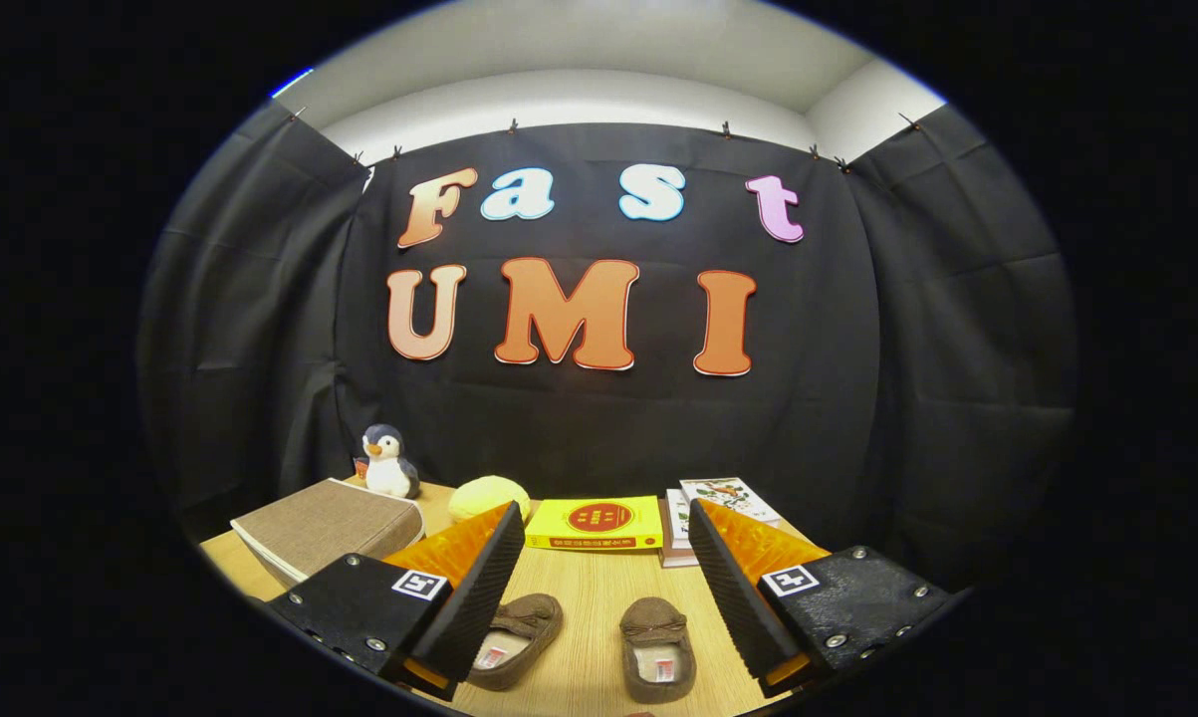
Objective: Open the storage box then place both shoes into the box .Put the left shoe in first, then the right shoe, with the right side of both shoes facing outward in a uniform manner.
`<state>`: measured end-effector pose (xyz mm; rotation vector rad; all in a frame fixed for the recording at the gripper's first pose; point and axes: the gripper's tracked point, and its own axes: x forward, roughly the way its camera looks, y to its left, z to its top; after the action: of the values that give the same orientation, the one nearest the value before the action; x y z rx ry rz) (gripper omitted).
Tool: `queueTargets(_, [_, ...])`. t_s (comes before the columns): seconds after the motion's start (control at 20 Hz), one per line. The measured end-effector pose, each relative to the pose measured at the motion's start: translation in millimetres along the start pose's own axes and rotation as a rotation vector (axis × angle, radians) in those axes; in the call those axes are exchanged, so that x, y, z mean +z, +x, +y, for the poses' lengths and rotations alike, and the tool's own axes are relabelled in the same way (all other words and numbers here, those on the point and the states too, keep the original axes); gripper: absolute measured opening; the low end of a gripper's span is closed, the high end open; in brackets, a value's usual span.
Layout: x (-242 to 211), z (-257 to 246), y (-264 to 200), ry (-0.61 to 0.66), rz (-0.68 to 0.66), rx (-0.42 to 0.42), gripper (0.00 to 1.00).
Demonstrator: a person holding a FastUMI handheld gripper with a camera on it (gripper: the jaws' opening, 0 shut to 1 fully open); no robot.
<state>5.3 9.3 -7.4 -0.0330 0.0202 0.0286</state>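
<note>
Left of the two brown shoes sits the closed storage box. Above those shoes my claw gapes wide, empty. Grabbing a shoe first risks skipping the lid; confusing left with right spoils the order.

Left finger hides part of one shoe and the yellow lump

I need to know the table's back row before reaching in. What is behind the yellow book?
Behind the yellow book only the booth's black cloth wall shows; the table strip directly behind it is hidden. The open gripper hovers above two brown shoes.
</note>
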Motion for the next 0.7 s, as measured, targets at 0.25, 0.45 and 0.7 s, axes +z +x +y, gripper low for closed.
queueTargets(0.25, [-9.6,6.7,5.7,0.057,0.025,0.056,0.99])
queueTargets(0.45, [-32.9,37.8,20.7,0.199,0.098,0.206,0.99])
queueTargets(0.7, [-69.3,72.9,43.9,0.483,0.256,0.369,0.98])
